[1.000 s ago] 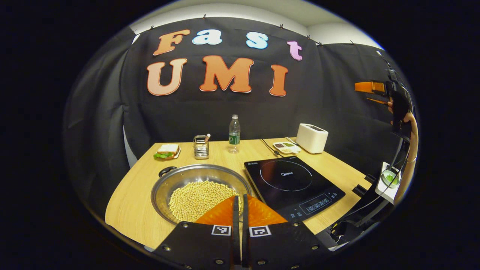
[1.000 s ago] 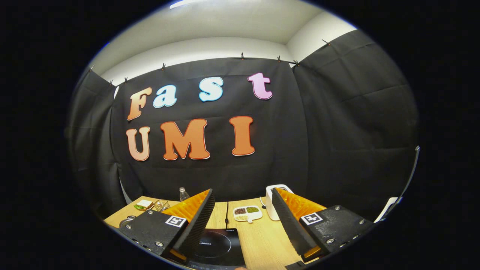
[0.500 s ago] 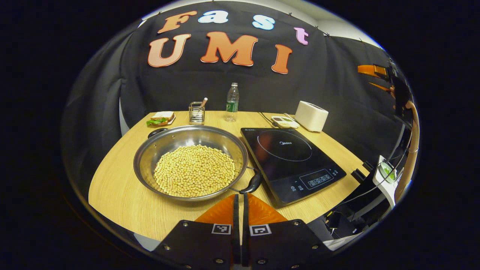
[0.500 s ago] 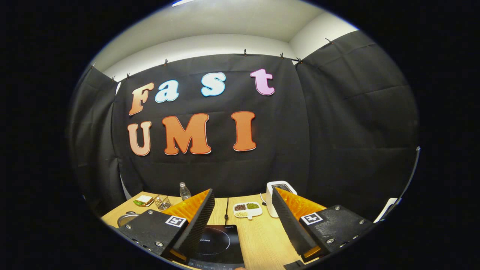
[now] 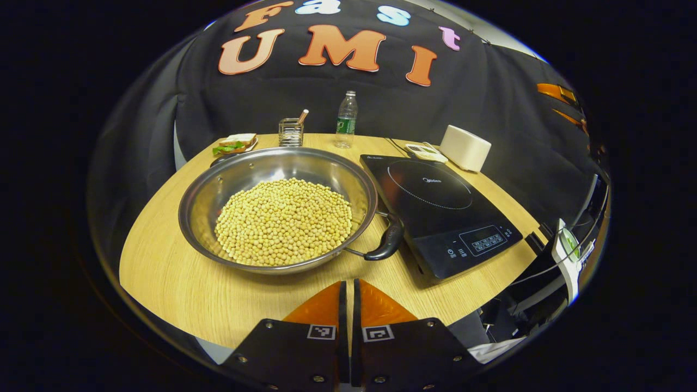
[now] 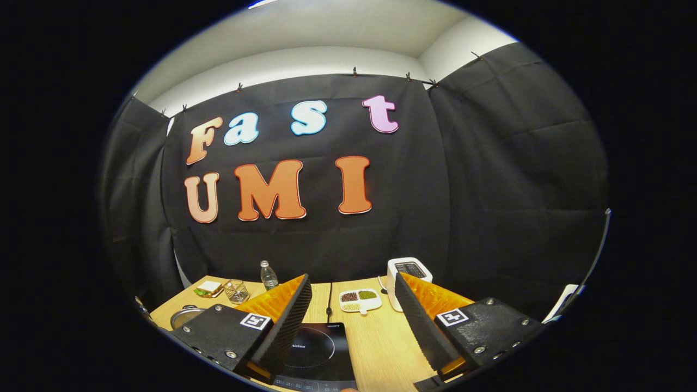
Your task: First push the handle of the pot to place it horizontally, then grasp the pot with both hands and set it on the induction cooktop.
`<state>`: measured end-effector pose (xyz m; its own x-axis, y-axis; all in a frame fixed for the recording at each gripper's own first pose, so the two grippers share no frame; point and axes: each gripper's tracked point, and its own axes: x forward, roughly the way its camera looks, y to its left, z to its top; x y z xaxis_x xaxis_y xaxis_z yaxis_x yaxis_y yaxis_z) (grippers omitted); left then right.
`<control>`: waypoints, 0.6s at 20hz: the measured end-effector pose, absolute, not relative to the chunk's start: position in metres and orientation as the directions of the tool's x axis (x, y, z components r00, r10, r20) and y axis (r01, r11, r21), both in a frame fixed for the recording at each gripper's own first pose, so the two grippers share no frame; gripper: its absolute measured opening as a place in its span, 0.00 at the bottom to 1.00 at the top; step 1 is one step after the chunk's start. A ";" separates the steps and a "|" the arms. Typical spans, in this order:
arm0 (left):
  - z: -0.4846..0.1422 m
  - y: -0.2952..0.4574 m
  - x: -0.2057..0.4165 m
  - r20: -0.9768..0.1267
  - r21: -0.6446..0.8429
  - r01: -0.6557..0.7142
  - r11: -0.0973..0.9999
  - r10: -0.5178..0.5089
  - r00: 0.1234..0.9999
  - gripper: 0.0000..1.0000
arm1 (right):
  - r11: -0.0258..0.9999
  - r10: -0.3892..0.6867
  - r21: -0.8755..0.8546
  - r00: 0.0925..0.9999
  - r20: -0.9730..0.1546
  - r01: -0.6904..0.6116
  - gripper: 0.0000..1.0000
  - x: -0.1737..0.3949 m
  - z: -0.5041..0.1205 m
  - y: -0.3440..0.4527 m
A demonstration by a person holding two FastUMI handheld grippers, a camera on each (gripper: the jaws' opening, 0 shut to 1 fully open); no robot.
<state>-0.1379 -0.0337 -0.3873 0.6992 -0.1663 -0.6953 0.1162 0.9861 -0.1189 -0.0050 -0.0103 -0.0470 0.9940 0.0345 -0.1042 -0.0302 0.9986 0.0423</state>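
Your tabletop fills the lower half of the left gripper view, and the pot sits at its centre-left, heaped with pale beans. That load is the main risk: tilt the pot during the lift, or raise 1 side before the other, and the beans will likely slide and spill.

The induction cooktop lies just right of the pot, close to its rim. Swing the pot too hard while turning it and the rim may knock the cooktop or ride up on its edge.

The near handle points to the lower right of the frame, between pot and cooktop, so it looks not yet horizontal. A push that lands off it may slip along the curved grip, or slide the whole pot rather than turn it.

Your left gripper hovers just below the pot, jaws closed on nothing. Your right gripper, jaws wide, sits above the cooktop, well short of the pot.
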 end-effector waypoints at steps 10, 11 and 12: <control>-0.391 -0.052 -0.109 -0.694 -0.121 0.117 0.986 -0.168 0.700 0.02 | 0.999 0.009 0.054 0.990 -0.139 -0.002 1.00 -0.001 -0.059 -0.025; -0.389 -0.056 -0.106 -0.692 -0.118 0.124 0.985 -0.171 0.701 0.02 | 0.998 0.009 0.062 0.990 -0.138 -0.001 0.95 -0.001 -0.059 -0.025; -0.390 -0.061 -0.102 -0.689 -0.119 0.132 0.984 -0.178 0.702 0.01 | 0.998 0.010 0.068 0.990 -0.137 -0.001 0.95 0.000 -0.060 -0.026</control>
